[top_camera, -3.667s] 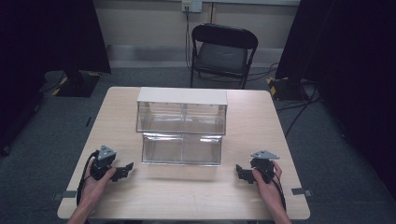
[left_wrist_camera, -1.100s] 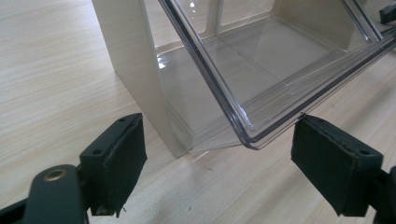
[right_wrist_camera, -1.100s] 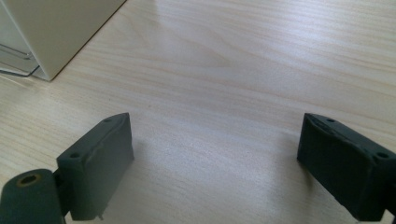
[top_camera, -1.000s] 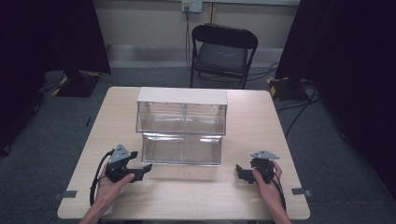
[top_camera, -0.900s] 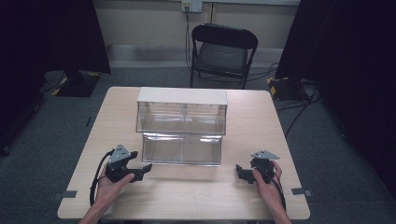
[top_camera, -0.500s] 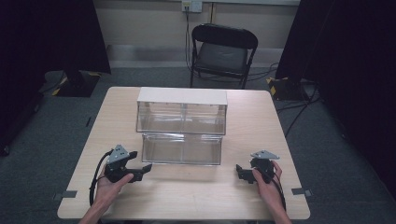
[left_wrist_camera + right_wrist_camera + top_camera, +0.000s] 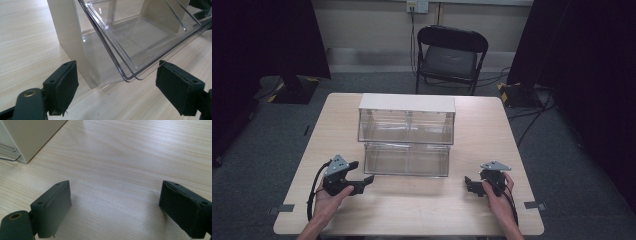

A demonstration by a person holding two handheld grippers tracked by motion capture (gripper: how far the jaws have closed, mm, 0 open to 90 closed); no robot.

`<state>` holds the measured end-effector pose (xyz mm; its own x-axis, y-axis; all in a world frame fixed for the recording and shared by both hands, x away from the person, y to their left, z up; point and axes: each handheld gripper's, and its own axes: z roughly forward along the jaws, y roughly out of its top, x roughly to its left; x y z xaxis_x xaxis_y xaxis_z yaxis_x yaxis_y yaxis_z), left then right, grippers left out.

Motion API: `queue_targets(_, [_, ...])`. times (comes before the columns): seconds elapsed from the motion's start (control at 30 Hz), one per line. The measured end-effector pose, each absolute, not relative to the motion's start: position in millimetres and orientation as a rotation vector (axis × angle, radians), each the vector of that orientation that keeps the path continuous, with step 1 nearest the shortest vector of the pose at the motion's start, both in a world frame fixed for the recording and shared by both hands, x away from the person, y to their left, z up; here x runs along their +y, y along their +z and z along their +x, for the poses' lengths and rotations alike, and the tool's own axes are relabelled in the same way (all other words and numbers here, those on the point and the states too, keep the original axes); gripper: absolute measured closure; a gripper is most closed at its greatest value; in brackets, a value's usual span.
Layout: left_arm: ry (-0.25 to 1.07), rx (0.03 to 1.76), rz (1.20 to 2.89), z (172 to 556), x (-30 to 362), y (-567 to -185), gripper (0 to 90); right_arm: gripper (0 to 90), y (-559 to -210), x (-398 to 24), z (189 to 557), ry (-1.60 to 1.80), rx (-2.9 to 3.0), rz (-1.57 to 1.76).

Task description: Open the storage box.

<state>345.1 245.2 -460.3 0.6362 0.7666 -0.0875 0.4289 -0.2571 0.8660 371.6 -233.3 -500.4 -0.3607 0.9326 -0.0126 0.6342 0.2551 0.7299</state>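
Moved since the earliest frame: left gripper point(image 7: 362, 184), carried from near the table's left edge inward toward the drawer unit; position unchanged over the last second. Right gripper point(image 7: 472, 184): no change, resting near the front right corner of the pale wood-grain table point(image 7: 422, 210). Item: clear plastic two-tier drawer cabinet with cream-white top and side panels point(image 7: 407, 105), standing at the table's centre, nearer the back edge. Lower clear plastic drawer point(image 7: 407, 160): pulled out toward the front edge, its front wall well forward of the upper tier; it looks empty. Left gripper state: jaws spread wide, nothing between the pads; in the left gripper view the drawer's rounded near corner point(image 7: 130, 77) lies between and just beyond the two black pads point(image 7: 62, 85), not touched. Judged reason for this placement: the jaws are lined up with the drawer's left front corner, most likely to take hold of its rim or to push it back in. Right gripper state: jaws likewise wide apart, holding nothing; its view looks across bare table with the cabinet's cream side panel point(image 7: 30, 135) off at the upper left, well apart, so this hand appears to be waiting. Black folding chair point(image 7: 451, 55): on the floor beyond the table's back edge.
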Motion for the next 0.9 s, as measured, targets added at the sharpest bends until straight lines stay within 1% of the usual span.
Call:
queue_targets(0.6, [0.424,0.945,1.906,346.1,242.2,-461.8,16.5,9.8,-500.5,-233.3,371.7,0.894,2.086,1.421])
queue_targets(0.9, [0.439,0.949,1.878,345.7,243.6,-458.5,15.9,9.8,-500.4,-233.3,371.7,0.894,2.086,1.422])
